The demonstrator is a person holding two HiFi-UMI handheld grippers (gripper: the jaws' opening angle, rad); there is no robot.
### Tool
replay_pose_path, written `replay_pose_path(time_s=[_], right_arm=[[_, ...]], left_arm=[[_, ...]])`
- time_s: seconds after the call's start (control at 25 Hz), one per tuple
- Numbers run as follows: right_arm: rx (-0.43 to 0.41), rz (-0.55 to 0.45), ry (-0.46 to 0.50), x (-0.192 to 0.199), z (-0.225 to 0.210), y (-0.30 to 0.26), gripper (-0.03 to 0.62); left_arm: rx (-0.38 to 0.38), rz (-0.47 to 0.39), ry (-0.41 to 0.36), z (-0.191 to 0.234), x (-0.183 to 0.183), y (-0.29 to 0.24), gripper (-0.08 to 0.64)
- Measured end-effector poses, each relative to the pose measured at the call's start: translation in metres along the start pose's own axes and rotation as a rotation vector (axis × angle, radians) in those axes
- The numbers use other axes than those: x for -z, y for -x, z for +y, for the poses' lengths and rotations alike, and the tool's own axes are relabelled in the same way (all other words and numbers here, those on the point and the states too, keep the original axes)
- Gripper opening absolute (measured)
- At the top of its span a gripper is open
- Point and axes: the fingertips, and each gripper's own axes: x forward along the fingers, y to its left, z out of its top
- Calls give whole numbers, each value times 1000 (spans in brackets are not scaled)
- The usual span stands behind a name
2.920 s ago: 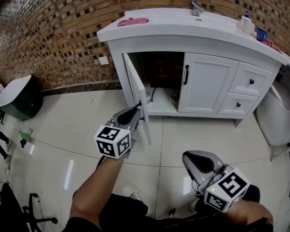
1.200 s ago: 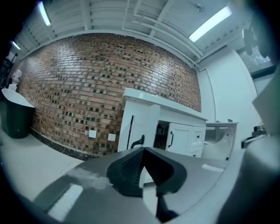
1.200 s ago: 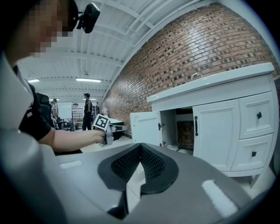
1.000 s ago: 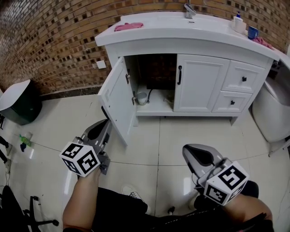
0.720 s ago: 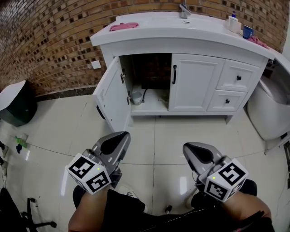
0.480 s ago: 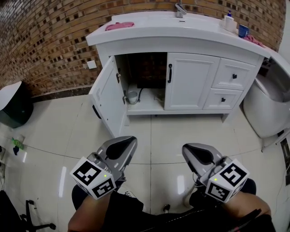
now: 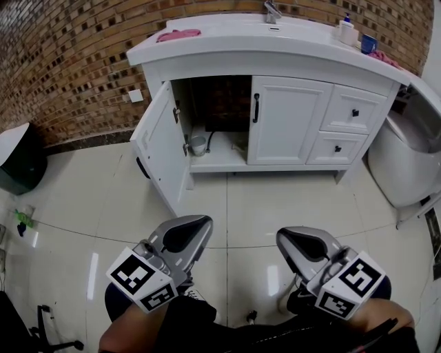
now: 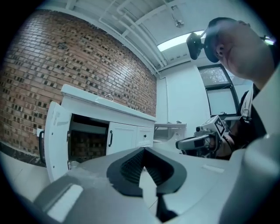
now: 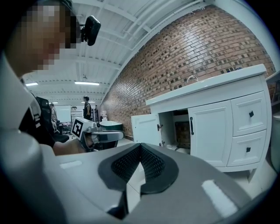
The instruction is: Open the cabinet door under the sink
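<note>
The fingers of the left gripper (image 8: 142,173) are pressed tight together with nothing between them. The fingers of the right gripper (image 9: 132,175) are pressed together too, and they hold nothing. In the head view both grippers sit low down, side by side over the shiny floor (image 7: 289,200). They are well apart from the cabinet, and neither one touches the door.

The cabinet door (image 7: 160,145) under the sink is wide open. It hangs out to the left, and its black handle (image 7: 140,167) is on the outer side. The cabinet is dark inside, with a small grey cup (image 7: 198,145) on the bottom shelf. The other door (image 7: 286,120) beside the gap is closed. Two drawers (image 7: 353,110) are to the right of it.

A pink cloth (image 7: 178,34) lies on the white worktop (image 7: 227,45), and a tap (image 7: 271,9) stands at the back. A brick wall (image 7: 62,62) is behind it all
</note>
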Motion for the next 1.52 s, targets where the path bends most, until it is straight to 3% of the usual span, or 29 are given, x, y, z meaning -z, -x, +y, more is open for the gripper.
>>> replay_pose_path(time_s=[0.44,1.52], right_arm=[[46,17,6,7,-11,5,8],[36,58,34,13,-6,1,8]], left_arm=[[19,-18,13,-6,-7,0,5],[-37,-21,20,9,-5,2,5]])
